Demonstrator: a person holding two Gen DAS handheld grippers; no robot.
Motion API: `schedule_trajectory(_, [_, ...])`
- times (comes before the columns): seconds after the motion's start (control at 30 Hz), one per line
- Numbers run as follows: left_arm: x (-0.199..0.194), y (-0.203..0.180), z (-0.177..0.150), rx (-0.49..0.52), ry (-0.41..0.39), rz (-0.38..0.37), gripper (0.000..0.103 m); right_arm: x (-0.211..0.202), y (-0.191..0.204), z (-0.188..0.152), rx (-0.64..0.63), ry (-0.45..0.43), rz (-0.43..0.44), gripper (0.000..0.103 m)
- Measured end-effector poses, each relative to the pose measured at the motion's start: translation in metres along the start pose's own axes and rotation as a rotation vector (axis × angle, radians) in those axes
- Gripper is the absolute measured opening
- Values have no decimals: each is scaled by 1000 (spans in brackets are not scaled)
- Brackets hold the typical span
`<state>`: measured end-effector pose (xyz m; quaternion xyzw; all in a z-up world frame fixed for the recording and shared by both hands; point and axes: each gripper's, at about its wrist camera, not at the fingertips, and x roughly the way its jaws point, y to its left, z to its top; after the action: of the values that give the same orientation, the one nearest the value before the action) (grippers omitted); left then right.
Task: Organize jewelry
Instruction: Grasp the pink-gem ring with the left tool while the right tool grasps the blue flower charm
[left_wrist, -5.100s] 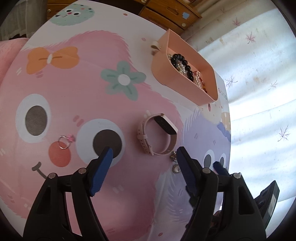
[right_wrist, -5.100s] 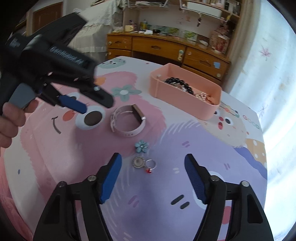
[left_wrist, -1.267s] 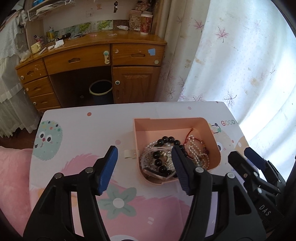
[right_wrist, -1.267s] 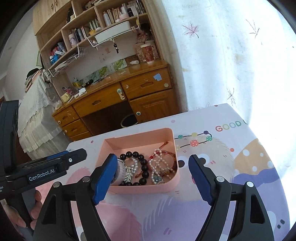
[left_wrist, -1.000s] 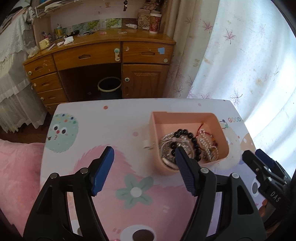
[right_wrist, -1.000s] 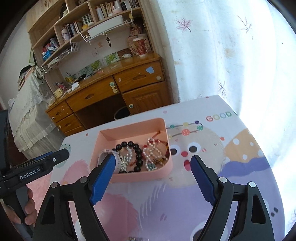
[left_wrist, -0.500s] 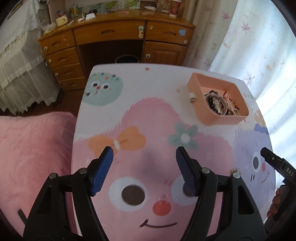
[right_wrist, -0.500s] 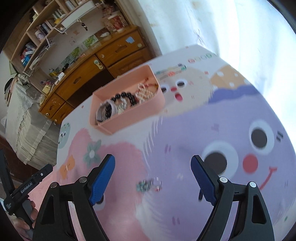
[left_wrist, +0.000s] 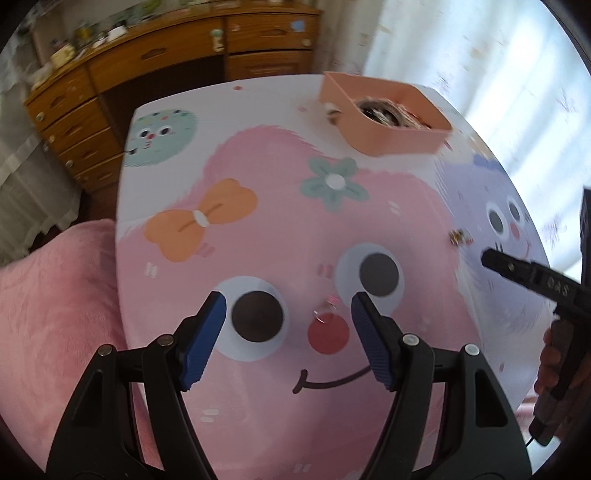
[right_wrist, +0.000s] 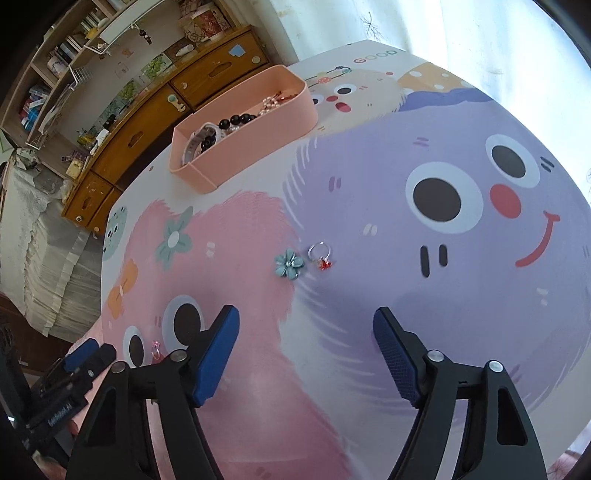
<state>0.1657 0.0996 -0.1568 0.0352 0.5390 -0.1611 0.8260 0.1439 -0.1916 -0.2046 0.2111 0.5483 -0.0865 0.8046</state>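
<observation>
Both grippers have left the pink plastic tray (right_wrist: 258, 129) at upper frame. The left gripper (left_wrist: 288, 332), jaws spread and empty, now frames a small silver ring with pink stone (left_wrist: 327, 310). The right gripper (right_wrist: 306, 354), jaws closing on nothing, faces a silver ring with red stone (right_wrist: 320, 254) and a teal flower brooch (right_wrist: 289, 263). Next pickups seem near.

A table (right_wrist: 369, 332) covered by a cartoon-printed cloth is shown. A pink tray (right_wrist: 258, 125) of bracelets and beads is set at the upper centre of the right wrist view. A blue flower piece (right_wrist: 289, 263) and a red-stoned ring (right_wrist: 320, 254) lie side by side mid-frame. A small pink-stoned ring (left_wrist: 327, 308) is seen lower centre in the left view.
</observation>
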Motion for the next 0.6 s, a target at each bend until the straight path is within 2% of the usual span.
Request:
schedule_trajectory(0.17, [12, -11, -9, 68, -6, -25, 68, 9, 14, -8, -31, -28, -6, 56])
schedule_trajectory(0.3, [21, -13, -12, 107, -18, -48, 65, 20, 27, -7, -78, -57, -52, 45])
schedule_trajectory(0.6, [37, -25, -18, 205, -32, -52, 47, 36, 39, 2, -130, -109, -118, 36])
